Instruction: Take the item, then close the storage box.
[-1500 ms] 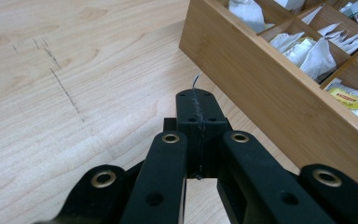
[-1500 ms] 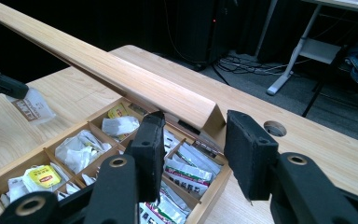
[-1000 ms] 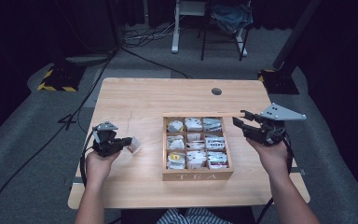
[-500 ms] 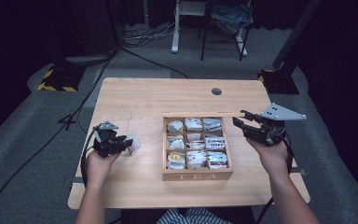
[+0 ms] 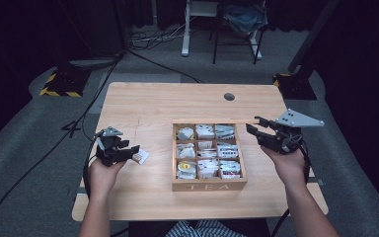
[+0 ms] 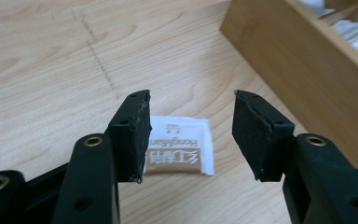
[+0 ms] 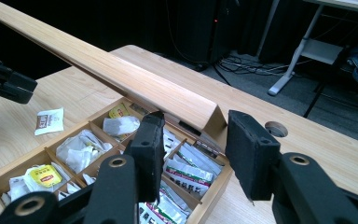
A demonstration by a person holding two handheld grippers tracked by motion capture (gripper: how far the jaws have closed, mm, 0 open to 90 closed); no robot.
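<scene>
**Ana:** So, where does the tea sachet (image 6: 177,147) lie?

**Ben:** Flat on the wooden tabletop (image 5: 153,98), toward its left edge and a little nearer the front edge than the back. It is a small white packet with a brown printed band. In the high view it sits just beside the left gripper (image 5: 134,150), between that gripper and the tea box (image 5: 209,185).

**Ana:** Is the left gripper holding it?

**Ben:** No. In the left gripper view the jaws have just been opening and stand apart, one on each side. The sachet lies on the wood beyond and below them, partly hidden behind the left-hand jaw. Neither pad presses on it.

**Ana:** And the tea box?

**Ben:** It is an open wooden box with the word TEA on its front wall, standing right of the tabletop's middle. It is divided into compartments filled with wrapped tea bags, mostly white, and one with a yellow label in the front left compartment. Its lid (image 7: 121,77) is swung up at the back.

**Ana:** What about the right gripper (image 5: 259,128)?

**Ben:** A hand (image 5: 288,165) holds it close to the box's back right corner, near the right edge of the tabletop. In the right gripper view its jaws are parted with clear space between them and nothing held. They point toward the corner of the raised lid. I cannot tell whether they touch it.
</scene>
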